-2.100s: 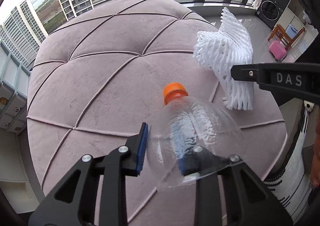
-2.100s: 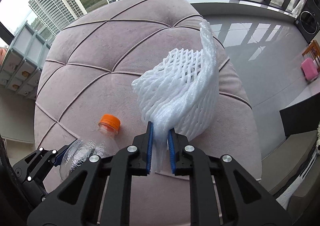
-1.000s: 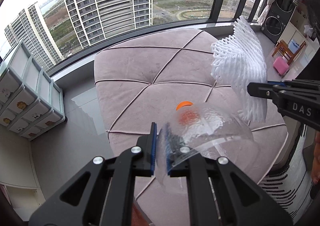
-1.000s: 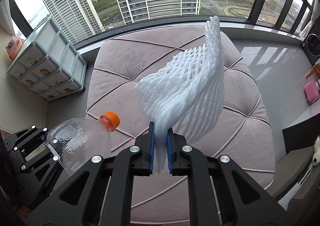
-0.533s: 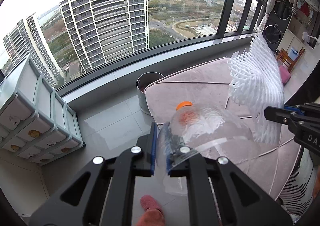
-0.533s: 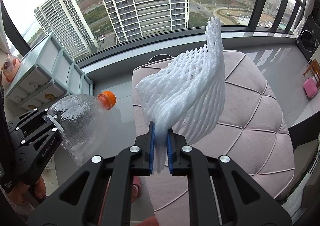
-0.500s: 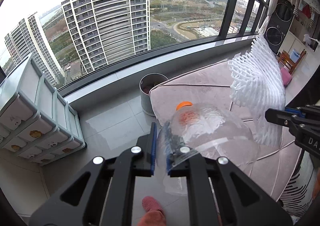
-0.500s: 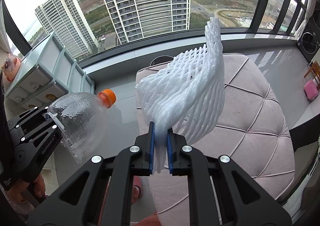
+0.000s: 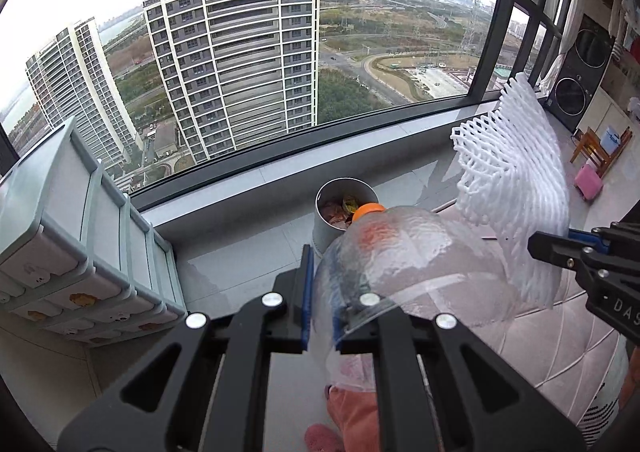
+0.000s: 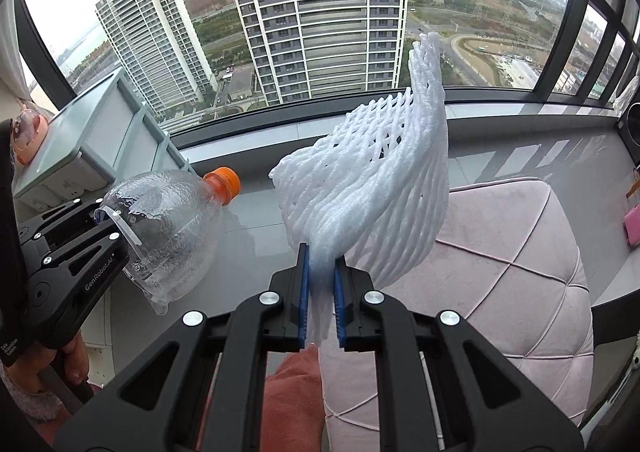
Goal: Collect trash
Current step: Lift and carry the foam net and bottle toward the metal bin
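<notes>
Clear plastic, the cut bottle top [image 9: 404,264] sits pinched by its rim in my left gripper [image 9: 322,298]; my right gripper [image 10: 320,302] is clamped on the white foam fruit net [image 10: 372,208]. I'm mid-carry, past the pink ottoman's edge [image 10: 500,252]. Next: get both over the metal bin [image 9: 346,208] below the window sill, then release.

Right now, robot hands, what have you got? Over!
Left gripper shut on cut bottle top. Right gripper shut on white foam net. Trash bin ahead, nothing blocking.
</notes>
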{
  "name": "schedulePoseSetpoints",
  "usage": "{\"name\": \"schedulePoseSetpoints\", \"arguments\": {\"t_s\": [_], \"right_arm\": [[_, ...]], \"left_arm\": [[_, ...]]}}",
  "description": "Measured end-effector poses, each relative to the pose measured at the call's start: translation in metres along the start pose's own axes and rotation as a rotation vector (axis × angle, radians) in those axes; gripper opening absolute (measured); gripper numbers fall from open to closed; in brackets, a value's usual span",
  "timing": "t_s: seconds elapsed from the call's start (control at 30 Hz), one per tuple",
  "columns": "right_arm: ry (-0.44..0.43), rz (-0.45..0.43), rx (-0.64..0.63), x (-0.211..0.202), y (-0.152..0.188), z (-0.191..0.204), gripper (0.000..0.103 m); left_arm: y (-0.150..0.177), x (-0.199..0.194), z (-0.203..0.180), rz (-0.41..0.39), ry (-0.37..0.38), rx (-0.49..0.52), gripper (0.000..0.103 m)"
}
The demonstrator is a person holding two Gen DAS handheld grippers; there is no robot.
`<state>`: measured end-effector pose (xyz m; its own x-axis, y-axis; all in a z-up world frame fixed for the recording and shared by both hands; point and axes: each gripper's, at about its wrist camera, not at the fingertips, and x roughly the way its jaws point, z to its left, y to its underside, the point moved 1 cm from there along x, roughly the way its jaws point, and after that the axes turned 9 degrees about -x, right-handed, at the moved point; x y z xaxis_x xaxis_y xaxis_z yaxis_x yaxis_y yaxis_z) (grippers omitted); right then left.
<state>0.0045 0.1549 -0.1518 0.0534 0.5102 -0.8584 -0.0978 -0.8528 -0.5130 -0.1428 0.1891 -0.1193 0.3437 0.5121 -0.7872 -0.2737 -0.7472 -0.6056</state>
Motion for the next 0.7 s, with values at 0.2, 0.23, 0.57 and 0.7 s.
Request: {"name": "schedulePoseSetpoints", "arguments": {"t_s": [0.2, 0.23, 0.57, 0.7], "right_arm": [[-0.033, -0.021, 0.020, 0.035, -0.060, -0.038, 0.010], [-0.040, -0.022, 0.028, 0.040, -0.071, -0.045, 0.010], [-0.042, 0.033, 0.037, 0.119, -0.149, -0.098, 0.010], [-0.039, 0.067, 0.096, 0.162, -0.169, -0.112, 0.010]], "left_arm": [[-0.079, 0.047, -0.018, -0.007, -0.009, 0.054, 0.008], [-0.091, 0.055, -0.022, -0.004, -0.011, 0.062, 0.008], [-0.165, 0.163, -0.044, 0.068, -0.016, 0.063, 0.008], [-0.190, 0.218, -0.042, 0.110, -0.006, 0.094, 0.008]]}}
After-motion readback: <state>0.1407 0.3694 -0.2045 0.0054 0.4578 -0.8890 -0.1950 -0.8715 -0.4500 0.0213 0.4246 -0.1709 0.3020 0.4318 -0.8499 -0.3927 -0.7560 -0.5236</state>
